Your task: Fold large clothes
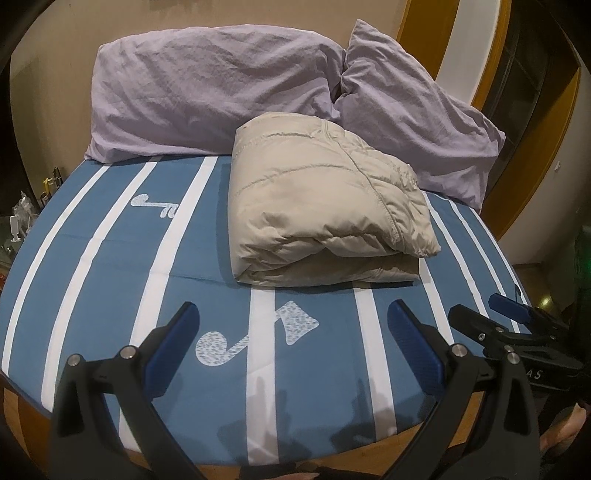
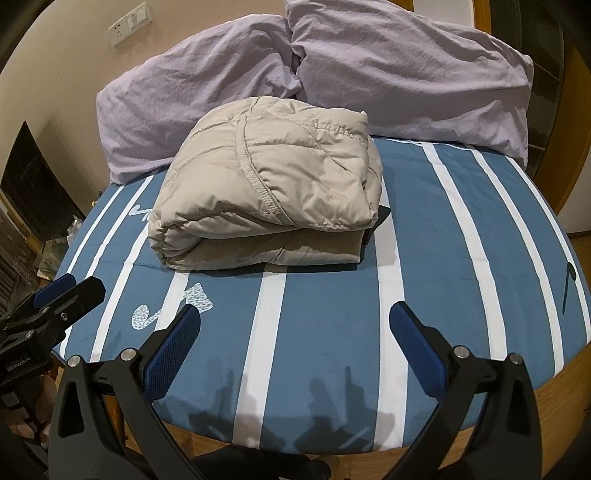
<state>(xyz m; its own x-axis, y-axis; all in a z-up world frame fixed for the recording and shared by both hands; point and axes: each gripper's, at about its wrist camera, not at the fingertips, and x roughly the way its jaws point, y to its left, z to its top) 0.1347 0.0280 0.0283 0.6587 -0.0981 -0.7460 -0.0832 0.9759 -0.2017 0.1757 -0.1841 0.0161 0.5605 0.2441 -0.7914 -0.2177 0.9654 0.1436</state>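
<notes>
A beige quilted jacket (image 1: 321,206) (image 2: 269,184) lies folded into a thick bundle on the blue, white-striped bed sheet (image 1: 92,266) (image 2: 461,258), near the pillows. My left gripper (image 1: 293,325) hovers open over the near part of the bed, well short of the jacket, with nothing between its blue pads. My right gripper (image 2: 295,325) is also open and empty, just as far back. Each gripper shows at the edge of the other's view: the right one (image 1: 495,306) at the right, the left one (image 2: 70,288) at the left.
Two lilac pillows (image 1: 207,92) (image 1: 417,110) (image 2: 192,99) (image 2: 406,70) lean against the wall behind the jacket. The wooden bed frame (image 2: 554,398) edges the mattress. Small clutter (image 1: 22,218) sits left of the bed. A wall socket (image 2: 129,24) is upper left.
</notes>
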